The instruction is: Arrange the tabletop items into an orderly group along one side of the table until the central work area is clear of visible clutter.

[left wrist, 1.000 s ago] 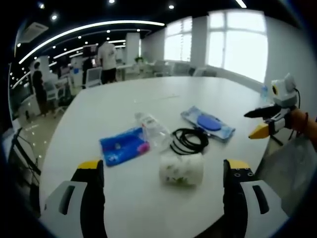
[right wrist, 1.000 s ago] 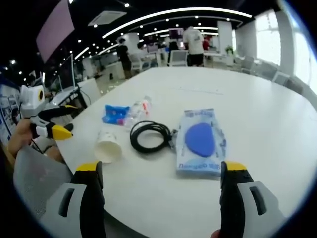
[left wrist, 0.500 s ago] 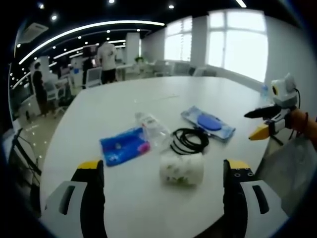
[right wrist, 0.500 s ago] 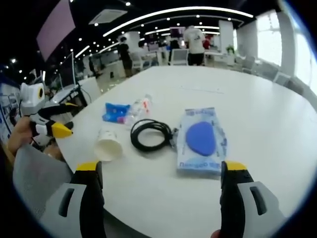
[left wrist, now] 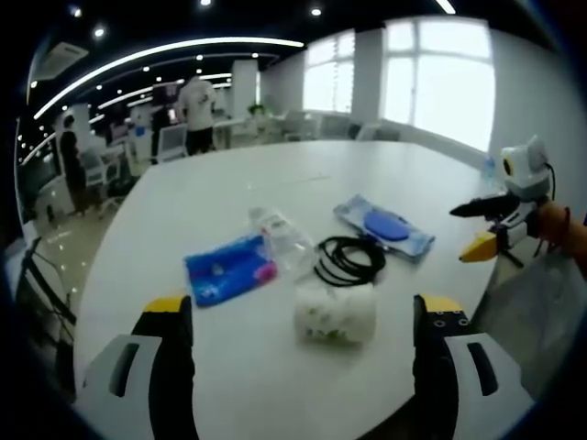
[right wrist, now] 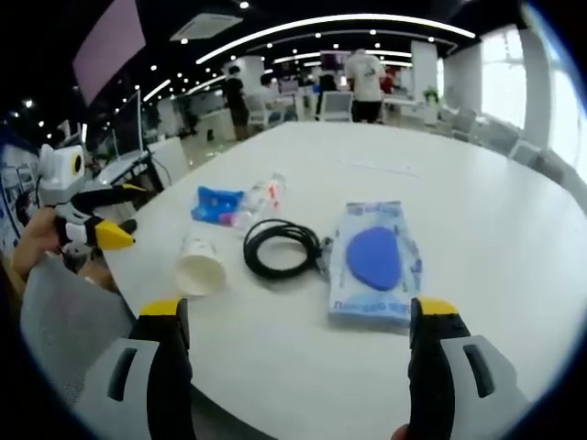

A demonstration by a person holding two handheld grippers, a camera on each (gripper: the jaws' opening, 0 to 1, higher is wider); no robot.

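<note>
On the white table [left wrist: 220,183] lie a paper cup on its side [left wrist: 336,313] [right wrist: 200,269], a coiled black cable [left wrist: 349,260] [right wrist: 281,249], a blue pack in a clear wrapper [left wrist: 384,226] [right wrist: 374,259], a clear plastic bottle [left wrist: 282,240] [right wrist: 256,203] and a blue packet [left wrist: 227,269] [right wrist: 215,204]. My left gripper [left wrist: 303,316] is open at the near edge, with the cup between its jaws' line but apart. My right gripper [right wrist: 292,316] is open, short of the cable and pack. The left gripper [right wrist: 96,225] shows at the left of the right gripper view, the right gripper [left wrist: 491,225] at the right of the left gripper view.
The table's far half [right wrist: 431,156] is bare. Behind it are office chairs [left wrist: 172,139] and desks, with people standing [left wrist: 197,110] [right wrist: 369,82]. A grey sleeve [right wrist: 69,321] [left wrist: 541,302] sits by the table edge. Windows [left wrist: 440,82] line the far wall.
The right gripper view has shifted slightly as the hand moved. The items on the table have not moved, and both grippers stay open.
</note>
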